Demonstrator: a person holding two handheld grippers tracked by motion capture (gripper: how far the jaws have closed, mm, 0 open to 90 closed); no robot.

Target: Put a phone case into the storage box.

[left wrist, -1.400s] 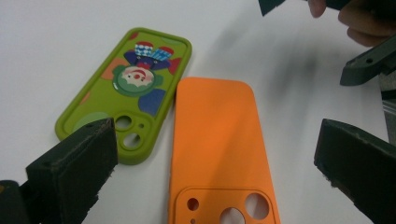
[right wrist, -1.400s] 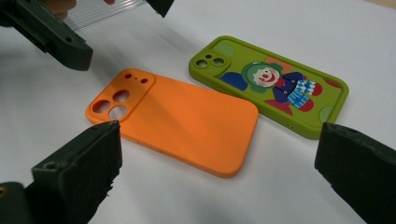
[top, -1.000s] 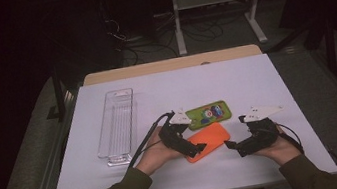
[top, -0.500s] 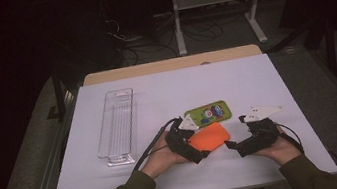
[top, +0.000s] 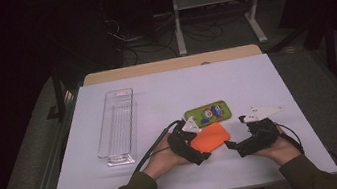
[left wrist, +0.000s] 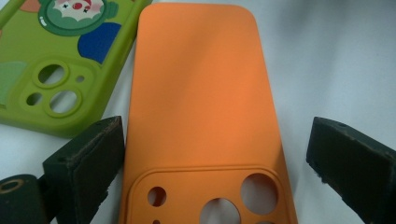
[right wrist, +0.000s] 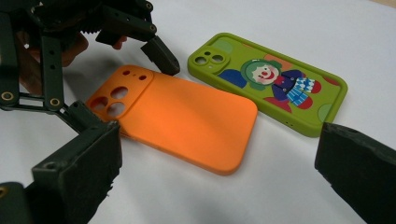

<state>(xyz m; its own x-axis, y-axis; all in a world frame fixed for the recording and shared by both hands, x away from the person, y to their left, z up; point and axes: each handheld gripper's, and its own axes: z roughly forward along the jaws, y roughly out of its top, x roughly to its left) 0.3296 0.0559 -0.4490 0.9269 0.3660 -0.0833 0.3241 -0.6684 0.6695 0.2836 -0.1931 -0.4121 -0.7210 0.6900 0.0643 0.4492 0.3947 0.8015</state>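
Orange silicone is sitting between the jaws of the left gripper (left wrist: pixel 205 154): in the left gripper view the two black pads are flanking the camera-hole end of the orange phone case (left wrist: pixel 201 107), the left one touching or nearly touching its edge, the right one standing off with white table showing between. The jaws have just been closing in on the case, but they are not pinching it yet; the case is lying flat on the white table (top: pixel 166 95).

The right gripper (right wrist: pixel 210 163) is waiting with its jaws spread wide and nothing between them, pointing at the plain end of the same case from about 4 o'clock of it in the high view (top: pixel 228 145).

At the orange case's 12 o'clock, close beside it, the green phone case (top: pixel 208 114) with a clown picture is lying back up. Well apart, at 9 to 10 o'clock, a clear plastic tray (top: pixel 117 125) is lying lengthwise on the table.

By my reading, the step in hand is the grasp of the orange case by its camera end. The next move is calling for the left jaws to close the remaining gap squarely on both long edges, without shoving the case into the green one, before any lift.
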